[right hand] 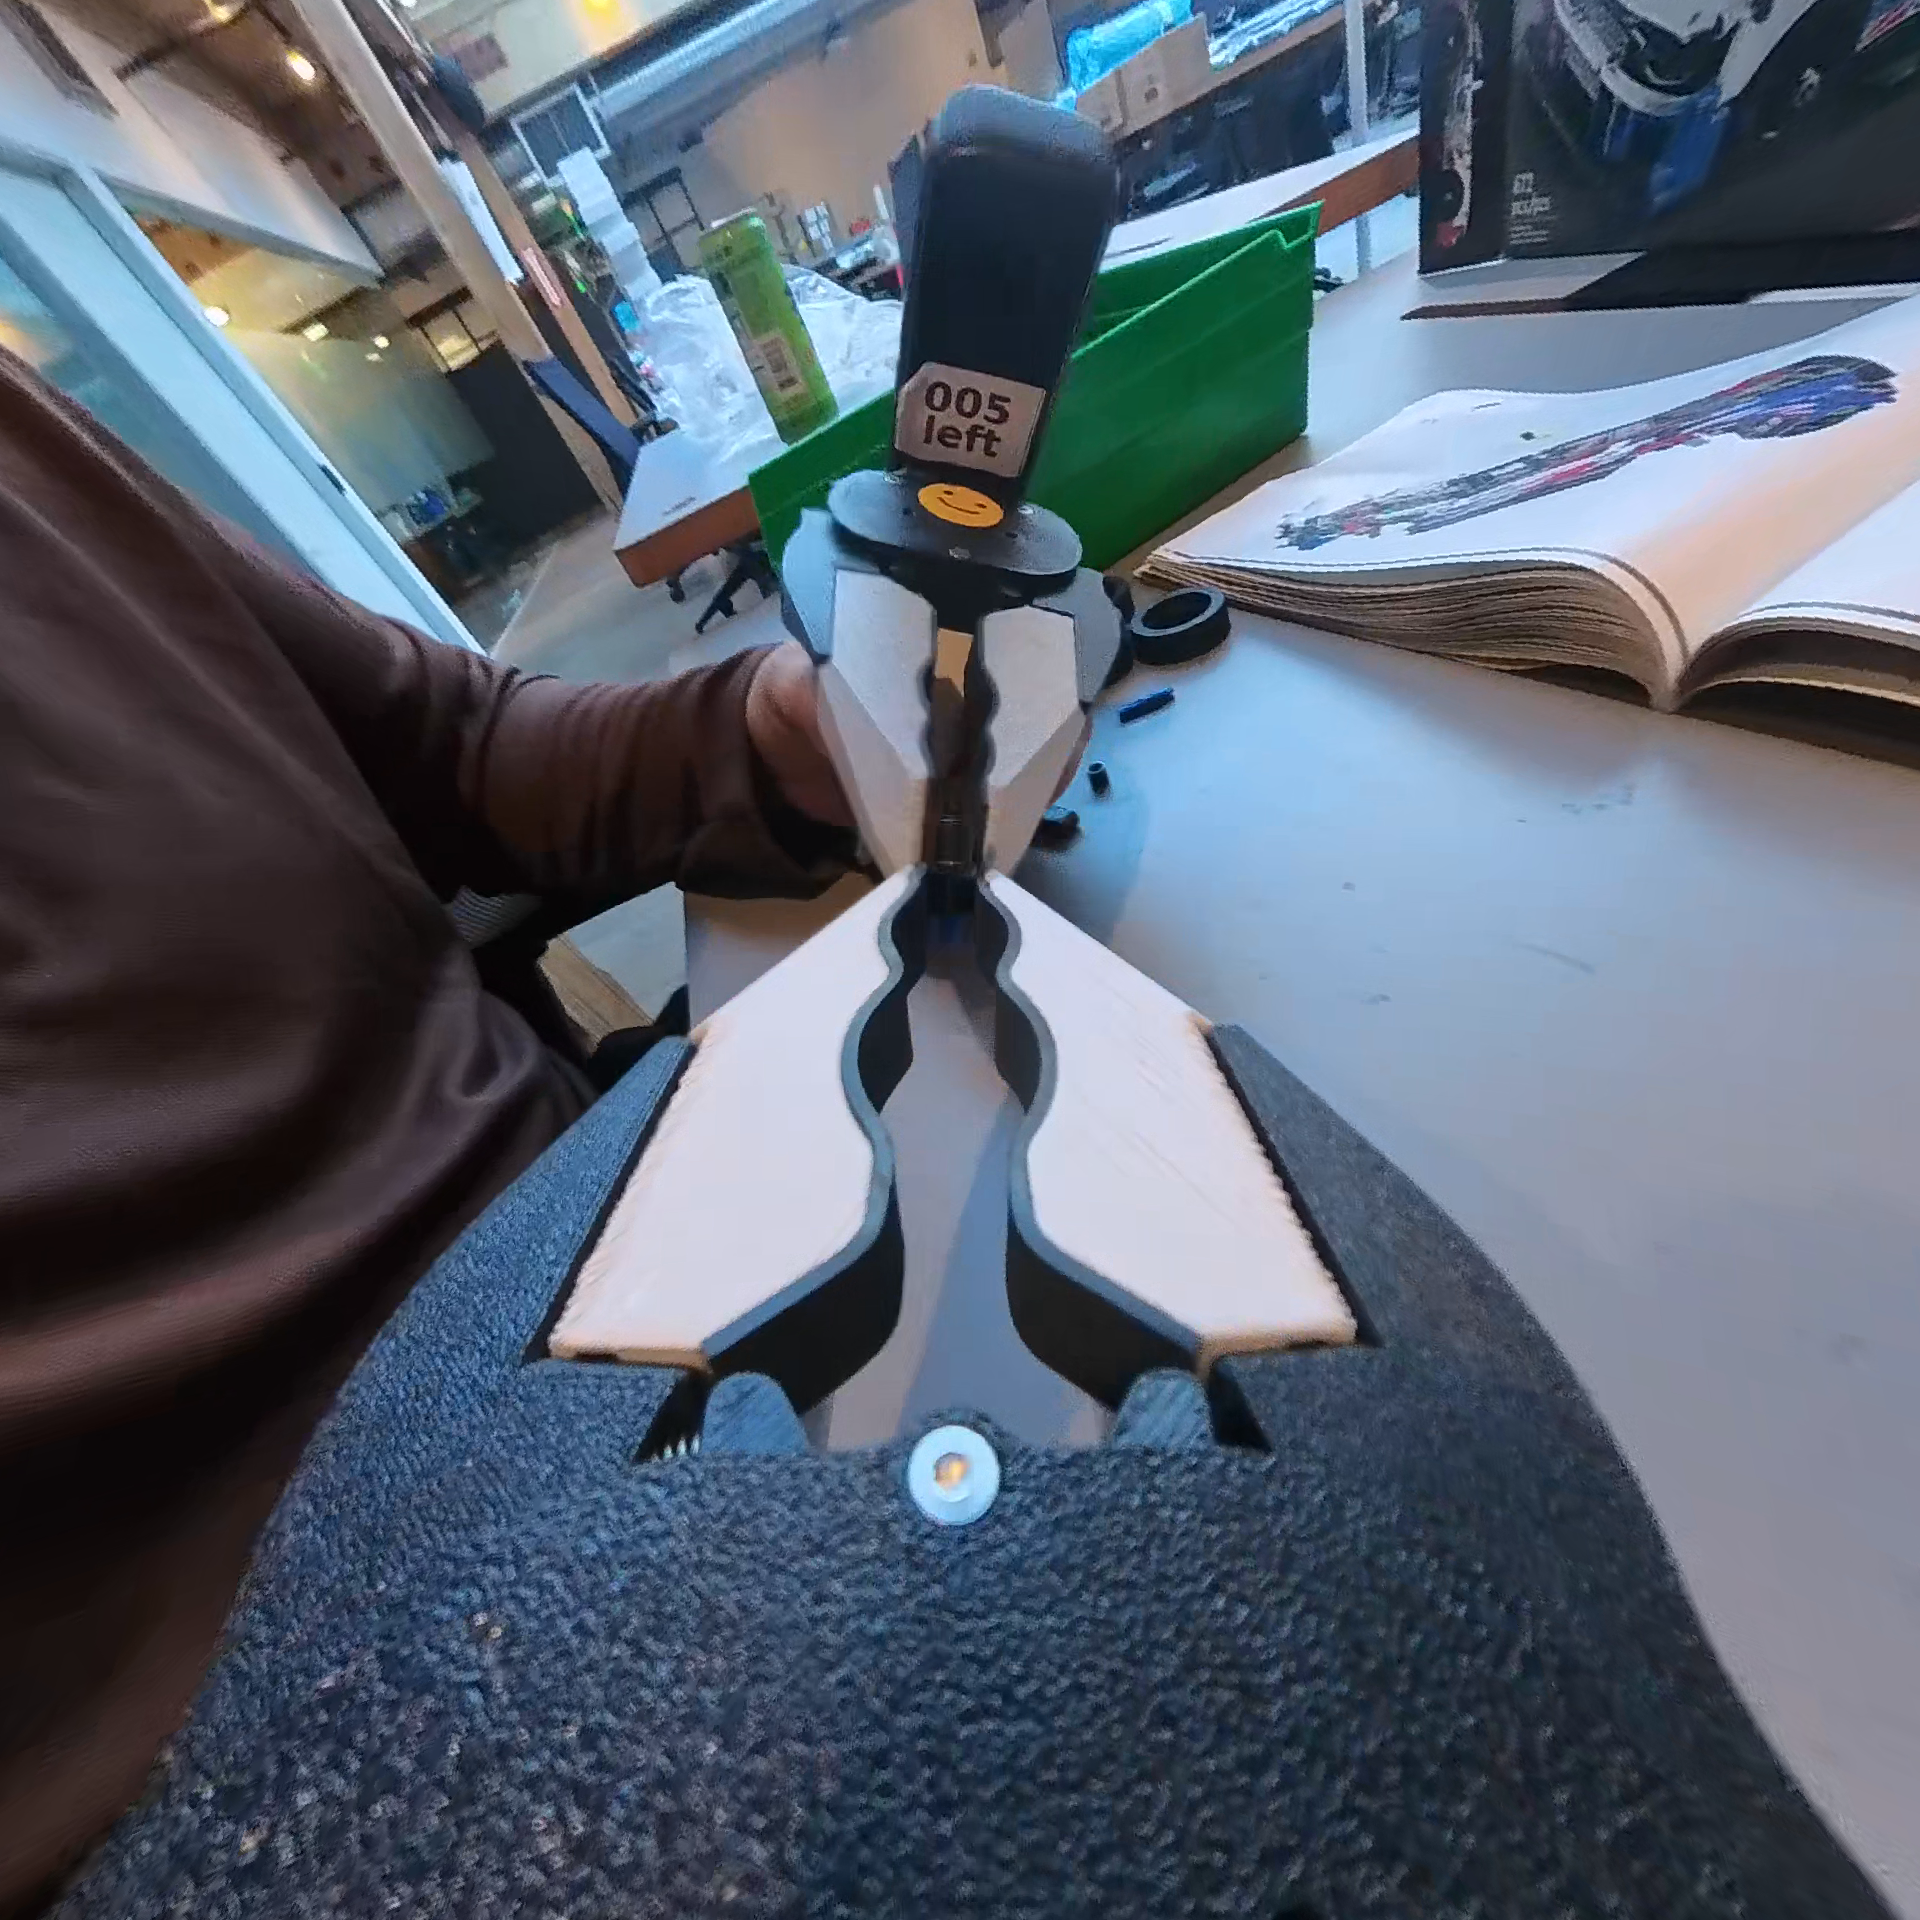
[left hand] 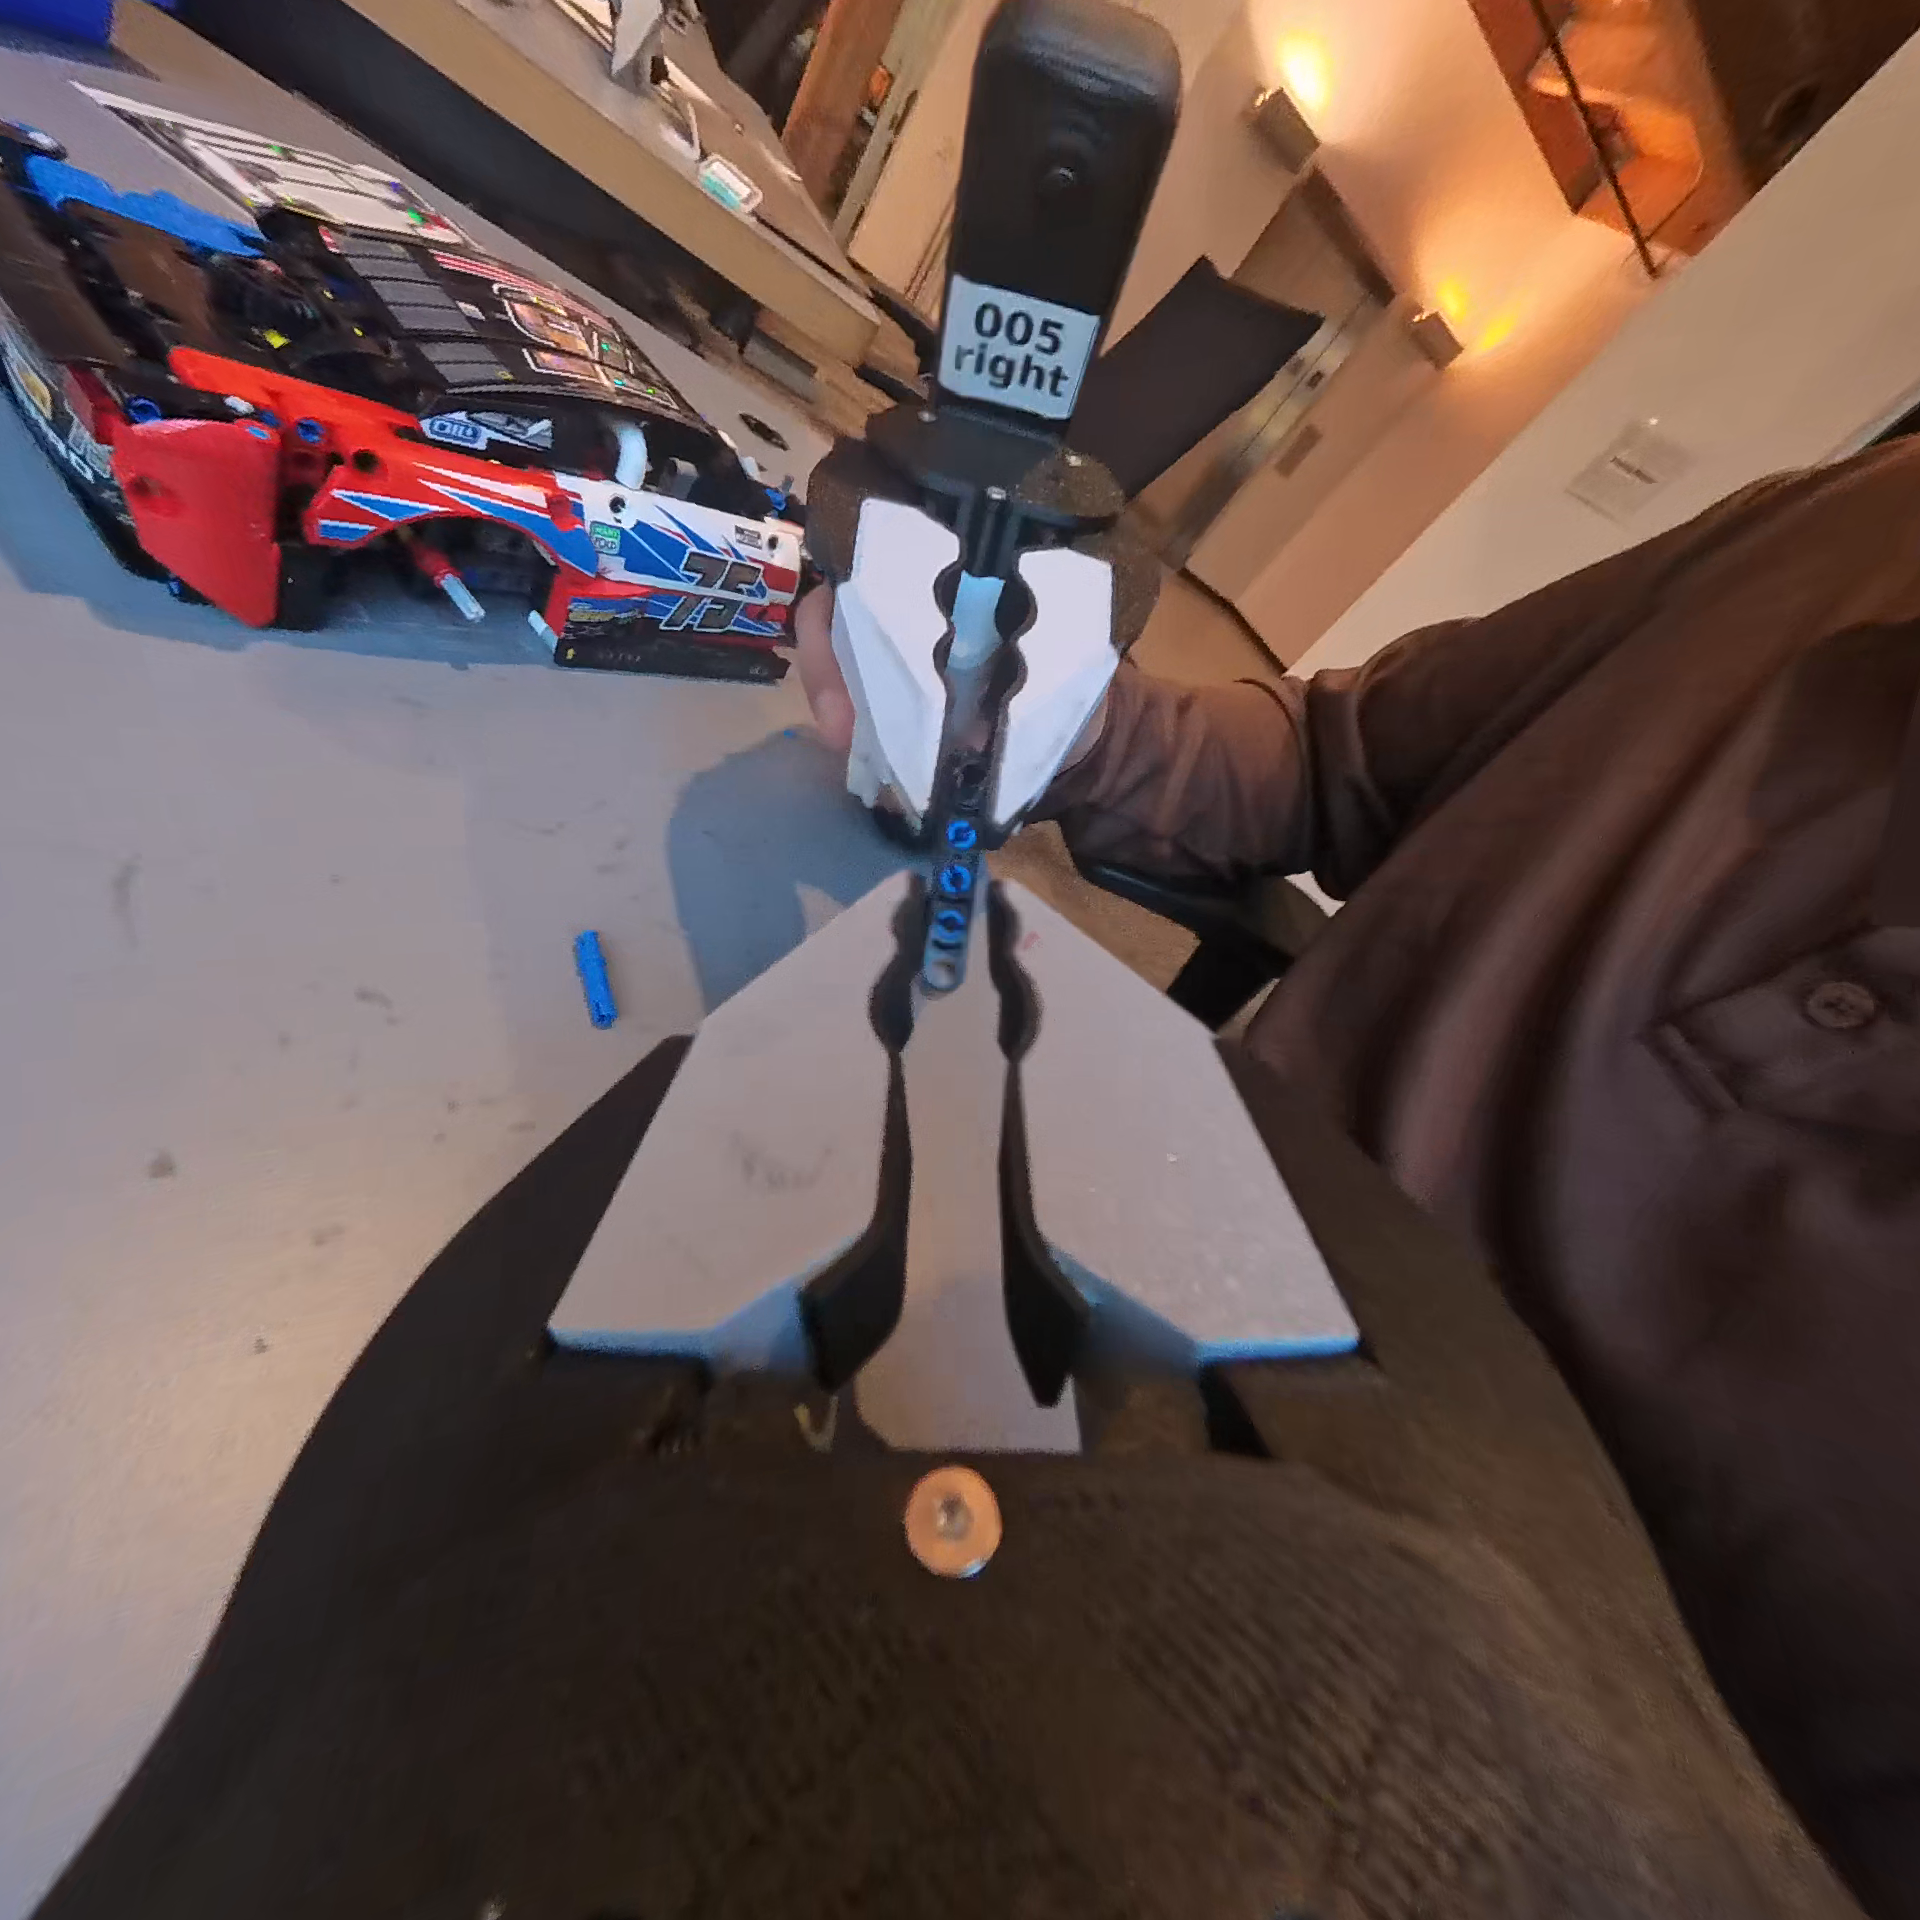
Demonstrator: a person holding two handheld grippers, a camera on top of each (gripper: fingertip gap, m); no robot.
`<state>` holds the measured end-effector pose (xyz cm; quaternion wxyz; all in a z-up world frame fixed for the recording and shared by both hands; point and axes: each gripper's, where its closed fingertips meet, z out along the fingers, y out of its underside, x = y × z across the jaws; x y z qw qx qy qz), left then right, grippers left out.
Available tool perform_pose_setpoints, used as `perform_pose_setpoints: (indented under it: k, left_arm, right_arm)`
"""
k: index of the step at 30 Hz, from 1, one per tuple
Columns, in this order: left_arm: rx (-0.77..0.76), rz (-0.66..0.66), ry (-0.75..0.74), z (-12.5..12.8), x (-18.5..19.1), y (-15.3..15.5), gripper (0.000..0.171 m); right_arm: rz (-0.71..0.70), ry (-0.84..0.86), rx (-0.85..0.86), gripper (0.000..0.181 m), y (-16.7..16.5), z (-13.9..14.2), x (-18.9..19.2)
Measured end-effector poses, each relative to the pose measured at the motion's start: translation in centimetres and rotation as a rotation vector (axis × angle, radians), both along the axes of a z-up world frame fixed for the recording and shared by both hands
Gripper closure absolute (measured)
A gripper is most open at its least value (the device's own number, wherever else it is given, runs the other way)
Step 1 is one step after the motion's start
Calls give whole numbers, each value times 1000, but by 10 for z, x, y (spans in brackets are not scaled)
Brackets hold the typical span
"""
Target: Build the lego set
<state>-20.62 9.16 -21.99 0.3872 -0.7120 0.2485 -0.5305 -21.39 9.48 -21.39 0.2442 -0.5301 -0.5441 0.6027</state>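
A green can [right hand: 766, 324] stands beside crumpled clear plastic [right hand: 707, 353], behind a green bin [right hand: 1174, 405]. An office chair [right hand: 582, 400] sits farther back on the floor.

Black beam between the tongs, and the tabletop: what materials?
Black beam: looks like hard moulded plastic, glossy, with a row of round holes, some holding blue pins. Tabletop: pale grey, matte, smooth, scuffed and marked; probably laminate or painted board, but the look leaves that open.
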Motion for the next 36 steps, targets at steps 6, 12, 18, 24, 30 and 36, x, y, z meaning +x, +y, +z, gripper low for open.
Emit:
perform_pose_setpoints:
  k: [6, 12, 18, 24, 30, 36]
  left_arm:
    - [-12, 34, 4, -6, -4, 7, 166]
    - [-204, 263, 133, -37, -48, 37, 166]
    - [-374, 191, 210, -62, -50, 21, 166]
    - [-428, 189, 237, -70, -45, 9, 167]
    - [-454, 213, 214, -68, -46, -5, 149]
    - [-339, 320, 356, -68, -61, -11, 140]
  right_arm:
    - [-98, -18, 55, 163, 17, -4, 3]
    - [-225, -224, 385, 160, 56, -39, 18]
    - [-76, -407, 649, 155, 55, -69, 14]
    - [145, -462, 656, 153, 47, -83, 1]
    - [170, -534, 526, 176, 37, -89, -7]
    - [47, -483, 525, 176, 24, -77, -5]
